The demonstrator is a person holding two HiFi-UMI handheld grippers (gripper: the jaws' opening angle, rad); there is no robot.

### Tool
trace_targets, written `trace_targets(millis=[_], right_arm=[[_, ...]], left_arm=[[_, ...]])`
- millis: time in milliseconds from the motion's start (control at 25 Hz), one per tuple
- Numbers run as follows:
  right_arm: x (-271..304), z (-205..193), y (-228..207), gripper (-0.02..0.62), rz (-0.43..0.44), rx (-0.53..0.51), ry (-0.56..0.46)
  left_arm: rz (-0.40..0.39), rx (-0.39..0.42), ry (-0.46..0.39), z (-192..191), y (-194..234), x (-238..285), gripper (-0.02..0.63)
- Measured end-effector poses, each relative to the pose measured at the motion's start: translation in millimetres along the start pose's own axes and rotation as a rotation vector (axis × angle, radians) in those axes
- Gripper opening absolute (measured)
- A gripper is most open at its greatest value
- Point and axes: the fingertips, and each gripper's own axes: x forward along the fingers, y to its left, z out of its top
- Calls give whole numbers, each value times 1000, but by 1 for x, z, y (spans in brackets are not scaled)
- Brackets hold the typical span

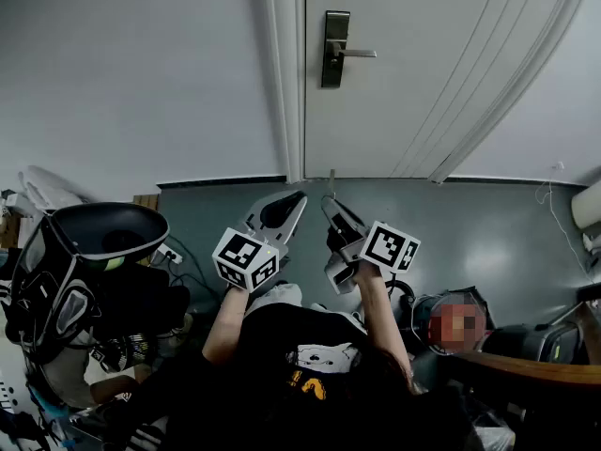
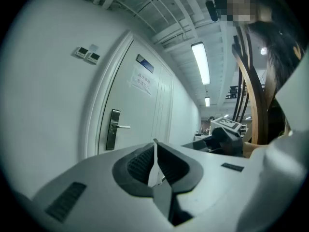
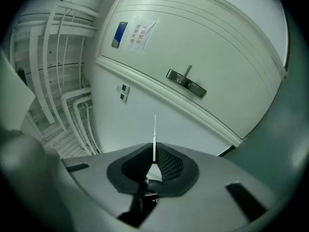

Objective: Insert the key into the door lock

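The white door is closed, and its metal lock plate with lever handle sits near the door's left edge. The lock also shows in the left gripper view as lock plate and in the right gripper view as lock plate. My right gripper is shut on a thin key whose blade sticks out past the fingertips, pointing at the wall beside the door frame. My left gripper is shut with nothing between its jaws. Both grippers are held low, well short of the door.
A white door frame separates the door from the plain wall at left. A black bag and cables lie on the grey floor at left. At the right stand dark equipment and a wooden edge. Paper notices hang on the door.
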Motion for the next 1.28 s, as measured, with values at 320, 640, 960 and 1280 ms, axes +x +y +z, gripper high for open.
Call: trace_targets(millis=[320, 640, 960, 1280], right_arm=[[15, 3, -14, 21, -9, 45, -8], [55, 19, -22, 21, -18, 75, -37], [109, 31, -17, 21, -26, 92, -49], [146, 33, -19, 21, -42, 92, -72]], left_arm=[[-7, -16, -2, -1, 16, 11, 23], [-37, -31, 26, -5, 54, 22, 23], [-93, 3, 26, 15, 101, 37, 23], [-119, -8, 30, 11, 137, 29, 23]])
